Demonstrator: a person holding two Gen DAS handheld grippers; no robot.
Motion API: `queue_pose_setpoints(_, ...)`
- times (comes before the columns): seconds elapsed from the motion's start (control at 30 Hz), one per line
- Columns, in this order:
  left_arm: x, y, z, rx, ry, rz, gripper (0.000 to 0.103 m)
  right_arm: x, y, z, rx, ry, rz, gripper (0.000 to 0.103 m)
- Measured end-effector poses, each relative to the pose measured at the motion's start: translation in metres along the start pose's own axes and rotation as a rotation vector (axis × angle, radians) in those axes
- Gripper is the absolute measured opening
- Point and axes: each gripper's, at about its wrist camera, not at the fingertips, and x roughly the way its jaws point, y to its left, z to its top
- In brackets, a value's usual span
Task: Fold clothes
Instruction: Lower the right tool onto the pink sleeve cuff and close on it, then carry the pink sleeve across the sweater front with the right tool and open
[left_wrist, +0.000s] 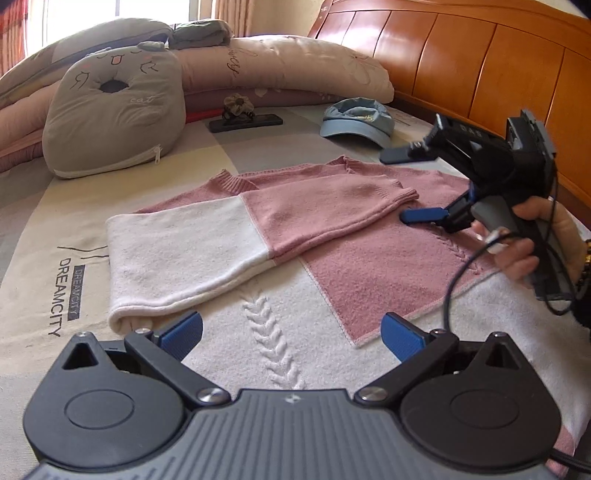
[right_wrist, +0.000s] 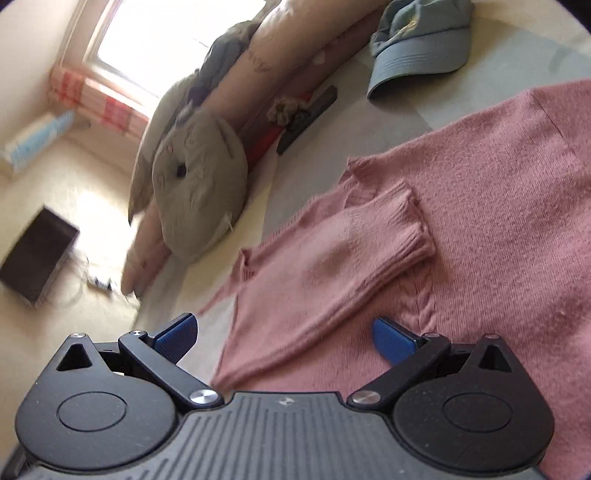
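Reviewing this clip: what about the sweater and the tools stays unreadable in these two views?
- Sweater: its near hem is hidden behind the left tool in the left wrist view; its right side is cut off by the picture edge in both views.
- Second sleeve: not seen in either view.
- Right tool: open, but the left wrist view does not show whether it touches the cuff.
- Floor items: blurred in the right wrist view.

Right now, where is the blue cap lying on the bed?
In the left wrist view the blue cap lies on the bed beyond the pink sweater, near the wooden headboard, right of the black phone.
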Motion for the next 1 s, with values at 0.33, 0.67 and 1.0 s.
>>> queue_pose_setpoints(0.33,-0.003,0.008,-0.001,-0.031,-0.018,-0.008,0.102,0.012,-0.007,0.007,0.027,-0.120,0.047,0.103)
queue_pose_setpoints(0.67,-0.006,0.015,-0.007,-0.049,-0.016,-0.003,0.102,0.028,0.000,0.010,-0.047,-0.085,0.026,0.102)
queue_pose_setpoints(1.0,-0.016,0.017,-0.008,-0.065,-0.019,0.010,0.102,0.022,-0.024,0.007,-0.042,-0.102,-0.061,0.010)
